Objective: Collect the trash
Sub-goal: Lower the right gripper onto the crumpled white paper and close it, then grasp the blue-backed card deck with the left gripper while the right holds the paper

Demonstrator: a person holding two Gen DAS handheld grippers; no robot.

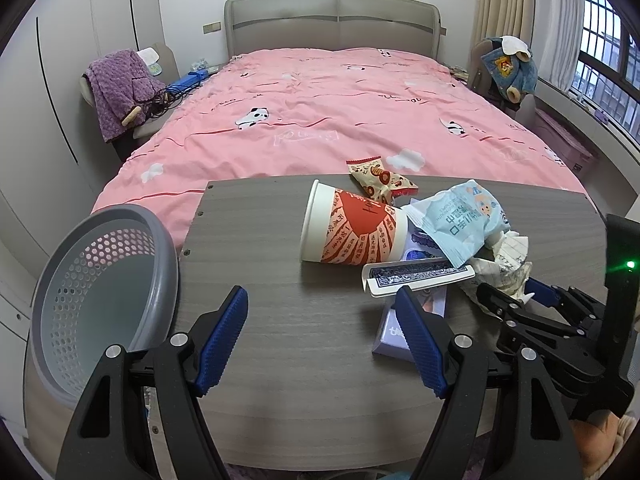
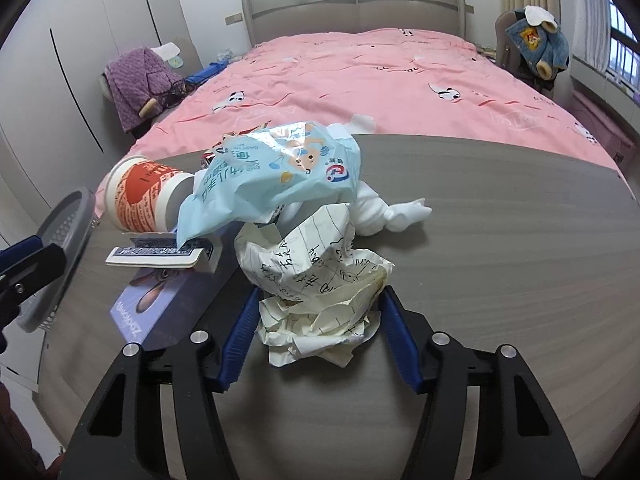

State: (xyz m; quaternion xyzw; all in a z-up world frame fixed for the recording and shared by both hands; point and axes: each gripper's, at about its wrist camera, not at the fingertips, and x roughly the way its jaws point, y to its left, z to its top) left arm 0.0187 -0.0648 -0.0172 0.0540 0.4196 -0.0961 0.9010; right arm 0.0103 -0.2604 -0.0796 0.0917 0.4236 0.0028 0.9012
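Two grippers are over our grey table point(image 1: 280, 280). Our left gripper point(image 1: 326, 340) stands wide open with nothing between its blue pads. A grey basket point(image 1: 100, 292) sits just to its left, at the table's edge. In front of it and a bit to the right lies a tipped paper cup point(image 1: 352, 228). A card box point(image 1: 416, 276) lies past its right finger, on top of a purple box point(image 1: 400, 332).

From the left view we see a snack wrapper point(image 1: 380, 176) behind the cup. The right view hides nearly all of it behind the blue bag point(image 2: 280, 176).

Our right gripper point(image 2: 316, 320) has crumpled paper point(image 2: 320, 292) between its pads. The pads seem to touch the paper on both sides, and the paper rests on the table. The left view shows only the paper's top, beside the right gripper's black frame.

Only the right view shows the white tissue point(image 2: 384, 212), lying just past the paper. The blue bag rests beyond the paper, leaning over the card box.
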